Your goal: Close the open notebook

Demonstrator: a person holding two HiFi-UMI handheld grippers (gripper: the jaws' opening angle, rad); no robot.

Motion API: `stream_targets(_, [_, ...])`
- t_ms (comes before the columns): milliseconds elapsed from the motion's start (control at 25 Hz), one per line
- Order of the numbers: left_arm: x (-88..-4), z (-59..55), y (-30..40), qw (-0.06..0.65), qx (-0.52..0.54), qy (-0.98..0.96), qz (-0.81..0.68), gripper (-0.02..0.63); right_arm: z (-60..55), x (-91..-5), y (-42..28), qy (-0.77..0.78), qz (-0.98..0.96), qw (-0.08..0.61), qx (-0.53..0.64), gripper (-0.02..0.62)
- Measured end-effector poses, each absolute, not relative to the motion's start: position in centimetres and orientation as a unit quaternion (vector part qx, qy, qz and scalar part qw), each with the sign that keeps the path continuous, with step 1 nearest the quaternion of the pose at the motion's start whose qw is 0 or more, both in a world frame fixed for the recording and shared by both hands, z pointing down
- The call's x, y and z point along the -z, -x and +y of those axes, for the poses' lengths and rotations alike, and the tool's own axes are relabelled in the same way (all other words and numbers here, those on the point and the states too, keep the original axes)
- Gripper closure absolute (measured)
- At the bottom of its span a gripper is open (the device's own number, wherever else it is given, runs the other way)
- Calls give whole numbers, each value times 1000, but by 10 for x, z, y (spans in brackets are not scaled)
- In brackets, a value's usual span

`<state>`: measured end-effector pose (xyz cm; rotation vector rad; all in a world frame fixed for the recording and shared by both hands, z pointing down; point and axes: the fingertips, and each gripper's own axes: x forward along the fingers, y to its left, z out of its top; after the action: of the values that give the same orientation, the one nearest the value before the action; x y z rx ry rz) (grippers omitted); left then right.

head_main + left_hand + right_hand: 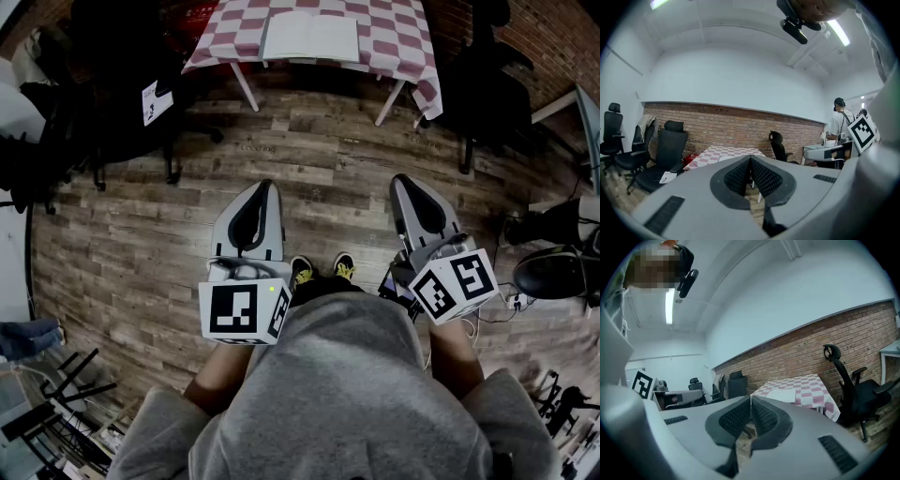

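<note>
An open white notebook (pixel 310 37) lies flat on a table with a red-and-white checked cloth (pixel 394 42) at the far end of the room. It also shows as a pale sheet (pixel 782 395) in the right gripper view. Both grippers are held low over the wooden floor, well short of the table. My left gripper (pixel 263 187) is shut with nothing in it, tips together (pixel 750 158). My right gripper (pixel 402 181) is shut and empty too, its jaws meeting at the tip (pixel 750 397).
Black office chairs stand left (pixel 112 103) and right (pixel 487 84) of the table. Cables and dark gear (pixel 553 272) lie at the right edge, a folded stand (pixel 56 403) at the lower left. A person (pixel 840 123) stands by a desk at the right of the left gripper view.
</note>
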<state>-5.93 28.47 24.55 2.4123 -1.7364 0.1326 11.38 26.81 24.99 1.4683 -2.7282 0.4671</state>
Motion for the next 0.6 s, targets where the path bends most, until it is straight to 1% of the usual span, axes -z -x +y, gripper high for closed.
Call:
stream_targets(240, [-243, 286, 71, 80, -47, -807, -583, 597, 271, -249, -101, -466, -871, -6, -158, 568])
stream_targets(600, [-244, 285, 107, 82, -46, -802, -590, 597, 264, -251, -72, -478, -864, -8, -157, 569])
